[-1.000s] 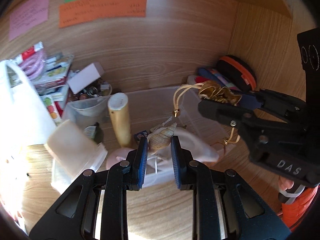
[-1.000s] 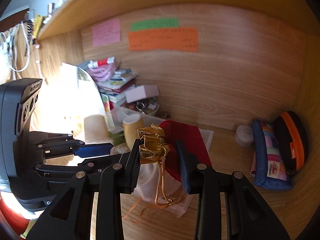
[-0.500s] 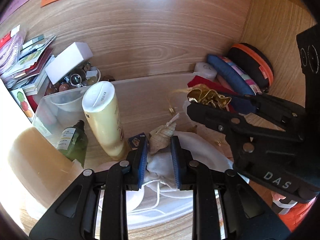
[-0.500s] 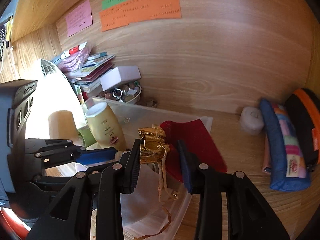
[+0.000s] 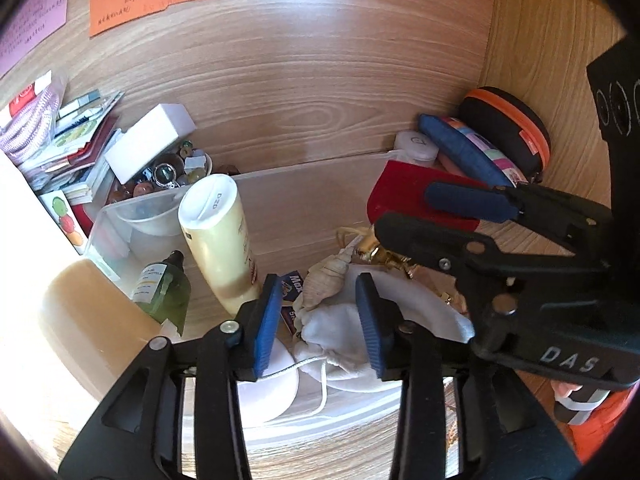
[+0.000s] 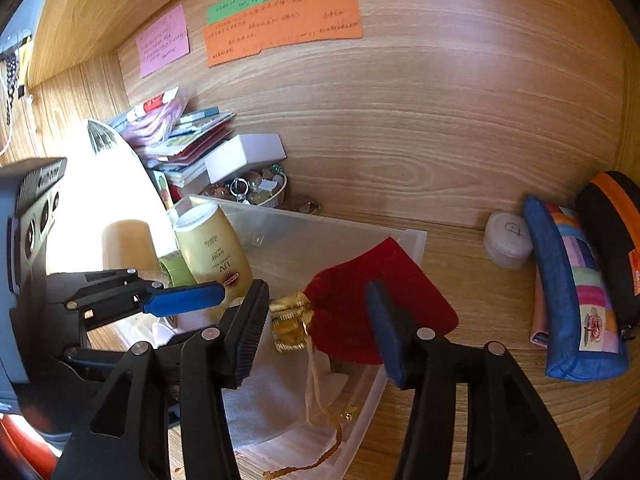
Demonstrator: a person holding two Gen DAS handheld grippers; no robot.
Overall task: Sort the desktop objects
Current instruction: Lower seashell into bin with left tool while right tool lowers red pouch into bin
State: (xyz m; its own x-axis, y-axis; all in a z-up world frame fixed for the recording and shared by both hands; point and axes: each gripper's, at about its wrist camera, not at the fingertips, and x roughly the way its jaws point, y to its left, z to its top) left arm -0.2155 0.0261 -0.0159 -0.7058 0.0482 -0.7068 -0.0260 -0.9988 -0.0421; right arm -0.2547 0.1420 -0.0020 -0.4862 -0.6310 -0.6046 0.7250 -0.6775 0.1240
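Observation:
A clear plastic bin [image 5: 296, 184] [image 6: 404, 240] stands on the wooden desk. In it lie a tan spiral seashell [image 5: 326, 276] on a white drawstring pouch [image 5: 340, 328], a gold pouch [image 6: 290, 320] and a red pouch [image 6: 360, 300] [image 5: 404, 188]. My left gripper [image 5: 318, 320] is open just above the shell and white pouch, which lie loose between its fingers. My right gripper [image 6: 320, 320] is open above the gold pouch, which rests in the bin near its left finger. Each gripper shows in the other's view.
A cream sunscreen bottle [image 5: 218, 236] [image 6: 212, 256] and a green bottle [image 5: 162, 284] stand in the bin's left part. Books, a white box [image 6: 244, 156] and a bowl of trinkets sit behind. A small round jar [image 6: 506, 238], a blue pouch [image 6: 572, 296] and a black-orange case [image 5: 508, 128] lie right.
Both grippers came down over the bin and opened. The left one let go of the shell, the right one let go of the gold pouch; both things now lie in the bin.

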